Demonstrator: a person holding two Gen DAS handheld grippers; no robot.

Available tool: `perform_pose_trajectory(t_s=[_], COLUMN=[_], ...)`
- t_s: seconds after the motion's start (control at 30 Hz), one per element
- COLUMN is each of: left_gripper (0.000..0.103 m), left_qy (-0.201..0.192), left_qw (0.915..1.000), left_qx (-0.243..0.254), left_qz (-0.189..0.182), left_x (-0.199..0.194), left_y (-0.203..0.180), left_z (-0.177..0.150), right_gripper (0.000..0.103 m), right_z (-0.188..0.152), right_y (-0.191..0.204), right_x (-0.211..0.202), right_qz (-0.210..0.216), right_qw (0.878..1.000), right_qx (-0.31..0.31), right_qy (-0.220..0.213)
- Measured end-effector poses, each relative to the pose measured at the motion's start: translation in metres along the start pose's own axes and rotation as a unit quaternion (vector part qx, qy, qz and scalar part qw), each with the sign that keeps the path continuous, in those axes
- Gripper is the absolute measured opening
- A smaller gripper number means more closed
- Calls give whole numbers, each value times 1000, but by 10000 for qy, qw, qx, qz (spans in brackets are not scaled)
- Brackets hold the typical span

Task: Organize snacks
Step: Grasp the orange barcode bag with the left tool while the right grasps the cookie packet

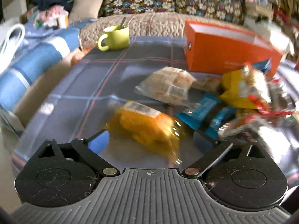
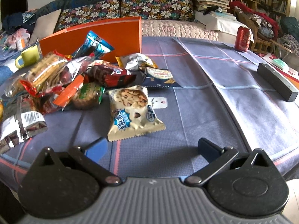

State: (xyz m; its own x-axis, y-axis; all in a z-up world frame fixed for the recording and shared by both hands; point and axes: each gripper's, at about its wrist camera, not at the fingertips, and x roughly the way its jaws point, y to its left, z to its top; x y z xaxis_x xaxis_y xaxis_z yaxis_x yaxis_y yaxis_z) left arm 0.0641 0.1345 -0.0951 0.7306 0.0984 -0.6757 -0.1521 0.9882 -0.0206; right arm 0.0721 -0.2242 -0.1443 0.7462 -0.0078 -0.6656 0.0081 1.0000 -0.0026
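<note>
A heap of snack packets (image 2: 61, 78) lies on the blue checked tablecloth (image 2: 214, 97), in front of an open orange box (image 2: 104, 37). A cream cookie packet (image 2: 132, 110) lies apart, just ahead of my open, empty right gripper (image 2: 151, 147). In the blurred left wrist view, an orange-yellow packet (image 1: 145, 128) lies between the spread fingers of my open left gripper (image 1: 158, 140). A clear biscuit packet (image 1: 168, 85), a blue bar packet (image 1: 203, 112) and the orange box (image 1: 228, 50) lie beyond.
A green mug (image 1: 115, 37) with a spoon stands at the far table edge; it also shows in the right wrist view (image 2: 29, 57). A red can (image 2: 243, 39) and a black remote (image 2: 276, 82) sit at the right. A sofa with floral cushions (image 2: 153, 9) lies behind.
</note>
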Motion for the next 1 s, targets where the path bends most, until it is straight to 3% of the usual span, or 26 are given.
perform_pose_trajectory(t_s=[0.1, 0.27, 0.37, 0.43, 0.57, 0.67, 0.73, 0.8, 1.0], left_gripper=[72, 74, 51, 29, 31, 32, 52, 58, 54], left_qy=[21, -49, 278, 468, 481, 469, 391, 340, 389], left_qw=[9998, 9939, 9909, 9915, 9950, 9960, 9968, 9967, 9979], left_qx=[-115, -1024, -1063, -1007, -541, -524, -521, -507, -295], left_qz=[166, 401, 784, 682, 695, 549, 474, 528, 424], left_x=[2, 24, 41, 42, 33, 33, 32, 32, 39], left_y=[-5, 2, 4, 10, 19, 22, 19, 12, -5], left_z=[1, 25, 26, 18, 6, 8, 11, 12, 11], right_gripper=[103, 103, 103, 103, 103, 103, 103, 103, 103], right_z=[2, 0, -1, -4, -8, 3, 15, 25, 40], right_y=[1, 1, -5, -12, -27, -34, -30, -19, 10], right_x=[1, -2, -7, -12, -22, -34, -32, -22, 21], right_qz=[-19, -116, -251, -384, -474, -240, 57, 189, 566], right_qw=[10000, 9999, 9996, 9990, 9987, 9990, 9982, 9983, 9963], right_qx=[-17, -54, -125, -218, -178, 202, 272, 98, -446], right_qy=[73, 74, 79, 117, 99, -326, -525, -546, -460])
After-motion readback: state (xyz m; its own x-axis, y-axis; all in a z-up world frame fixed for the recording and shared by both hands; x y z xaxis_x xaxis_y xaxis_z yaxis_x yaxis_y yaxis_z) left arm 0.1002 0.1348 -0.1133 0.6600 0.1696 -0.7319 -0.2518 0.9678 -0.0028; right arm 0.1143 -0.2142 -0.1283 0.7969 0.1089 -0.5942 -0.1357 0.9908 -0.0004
